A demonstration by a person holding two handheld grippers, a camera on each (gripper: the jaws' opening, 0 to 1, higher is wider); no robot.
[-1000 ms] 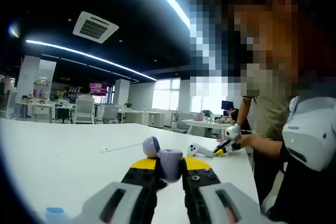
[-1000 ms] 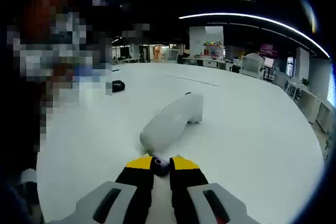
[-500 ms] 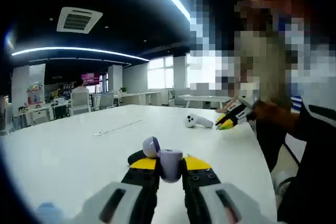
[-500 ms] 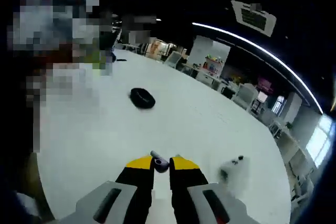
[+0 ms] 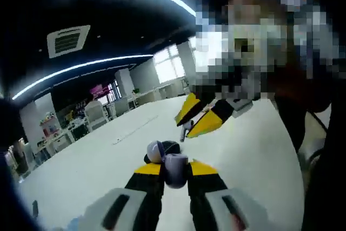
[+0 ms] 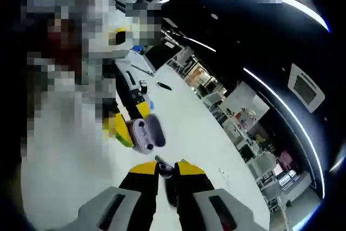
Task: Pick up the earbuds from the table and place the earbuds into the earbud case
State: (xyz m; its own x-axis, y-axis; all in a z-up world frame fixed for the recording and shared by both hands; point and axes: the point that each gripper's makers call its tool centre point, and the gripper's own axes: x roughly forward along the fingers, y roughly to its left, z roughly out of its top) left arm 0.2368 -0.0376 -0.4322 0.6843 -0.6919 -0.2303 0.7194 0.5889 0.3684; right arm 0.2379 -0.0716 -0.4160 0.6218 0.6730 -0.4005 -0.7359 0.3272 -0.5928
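Right gripper view: case (image 6: 147, 133) interior (lid (image 5: 155, 151) open).

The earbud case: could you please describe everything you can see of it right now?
The earbud case is a small rounded shell, pale lilac, smooth and matte like plastic. It is clamped between the yellow-tipped jaws of the left gripper, held above the white table. Its lid stands open; the right gripper view shows the case from its open side, with what look like moulded recesses in the base. The right gripper, holding a small lilac earbud, is close to it but apart.
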